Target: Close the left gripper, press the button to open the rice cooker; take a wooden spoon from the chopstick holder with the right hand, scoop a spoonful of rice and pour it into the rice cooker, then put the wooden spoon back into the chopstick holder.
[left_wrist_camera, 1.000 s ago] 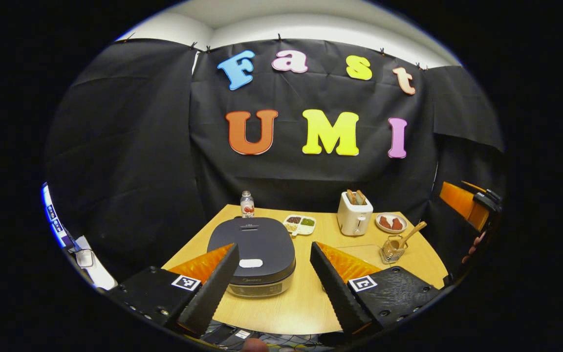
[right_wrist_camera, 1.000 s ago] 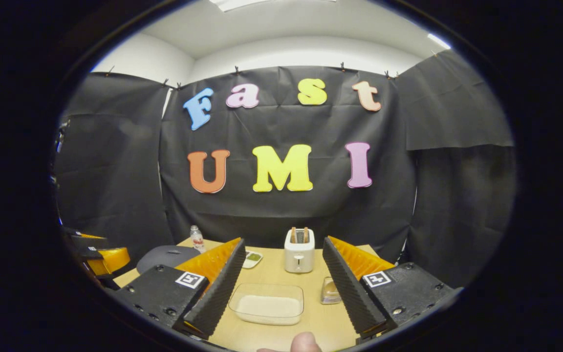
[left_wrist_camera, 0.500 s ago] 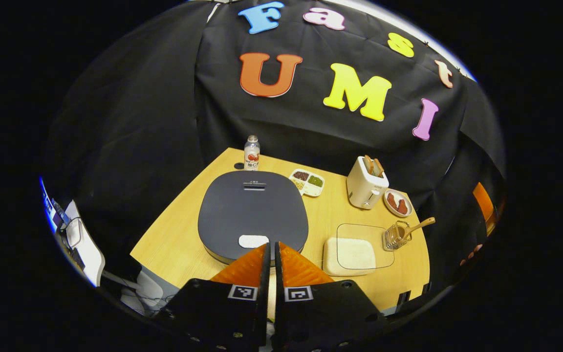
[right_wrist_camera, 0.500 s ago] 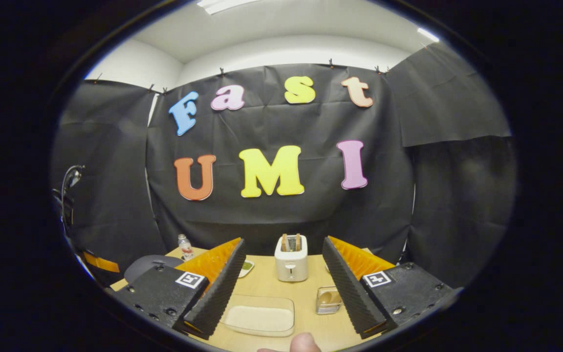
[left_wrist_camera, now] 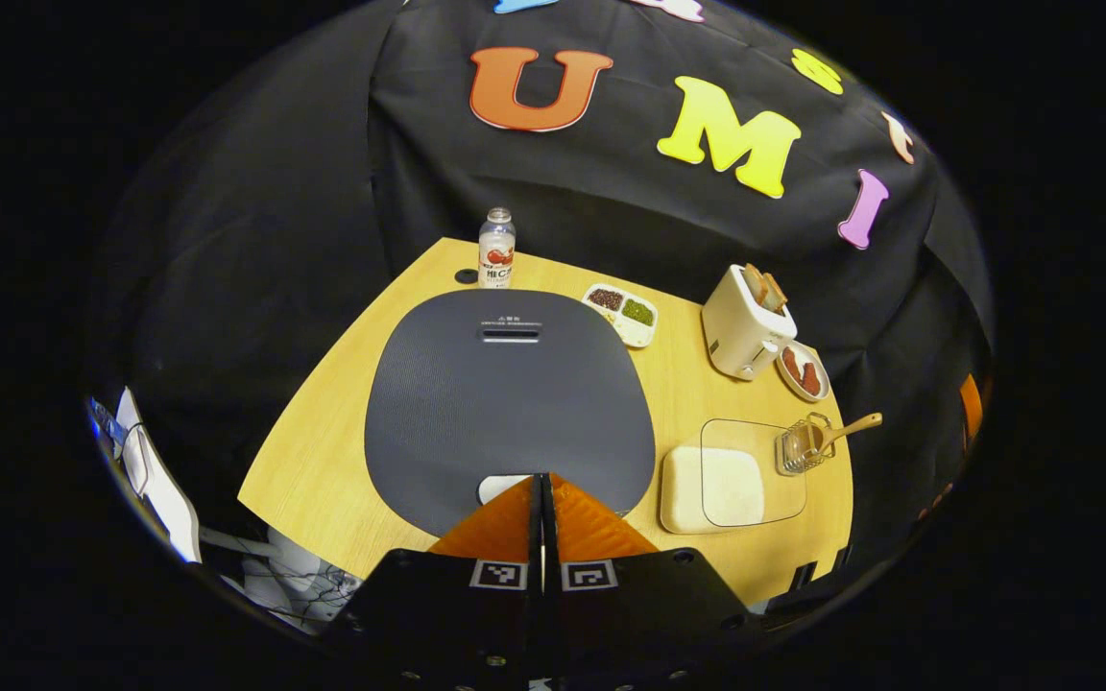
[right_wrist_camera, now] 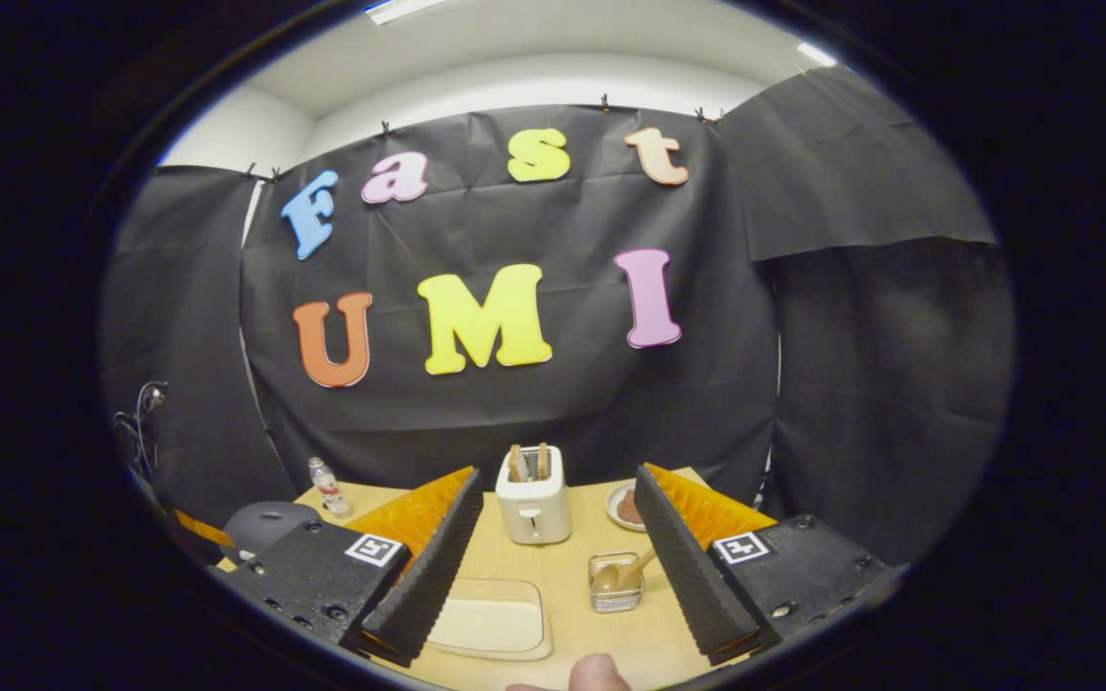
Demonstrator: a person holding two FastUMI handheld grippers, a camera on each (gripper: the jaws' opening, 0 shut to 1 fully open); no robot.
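Note:
The dark grey rice cooker (left_wrist_camera: pixel 510 393) sits closed on the wooden table (left_wrist_camera: pixel 323 451). Its white button (left_wrist_camera: pixel 497 486) lies at the lid's near edge. My left gripper (left_wrist_camera: pixel 541 477) is shut, with nothing between its fingers, and its tip hangs just over that button. A wooden spoon (left_wrist_camera: pixel 849 428) leans in the wire chopstick holder (left_wrist_camera: pixel 800 449) at the right. Beside it stands a clear tray of rice (left_wrist_camera: pixel 718 485). In the right gripper view my right gripper (right_wrist_camera: pixel 558 499) is open above the table, with the holder (right_wrist_camera: pixel 615 582), the spoon (right_wrist_camera: pixel 622 574) and the rice tray (right_wrist_camera: pixel 493 624) ahead of it.
At the back of the table stand a small bottle (left_wrist_camera: pixel 496 250), a divided dish of beans (left_wrist_camera: pixel 621 312), a white toaster (left_wrist_camera: pixel 745 331) with bread and a plate of food (left_wrist_camera: pixel 803 370). A fingertip (right_wrist_camera: pixel 598 672) shows at the bottom of the right gripper view.
My left gripper went from open to shut and moved forward and down over the rice cooker's button. The right gripper stayed open and drifted right, bringing the holder and spoon into view.

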